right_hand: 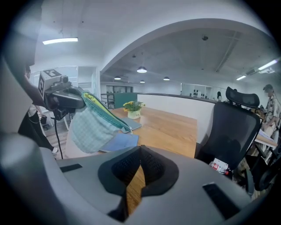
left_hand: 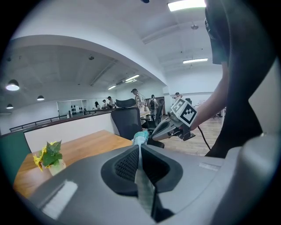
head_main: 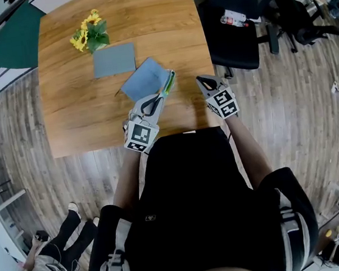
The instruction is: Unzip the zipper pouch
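Note:
The zipper pouch is pale teal checked cloth with a green and yellow zipper along its top edge. My left gripper is shut on one end of it and holds it above the wooden table. In the left gripper view a thin strip of the pouch runs between the pressed pads. My right gripper is shut with nothing in it, a short way to the right of the pouch, near the table's right edge. Its closed tips point at the pouch's far end.
A blue flat pad lies under the pouch, a grey pad behind it, and a potted sunflower at the far left. A black office chair stands right of the table. A person sits on the floor behind.

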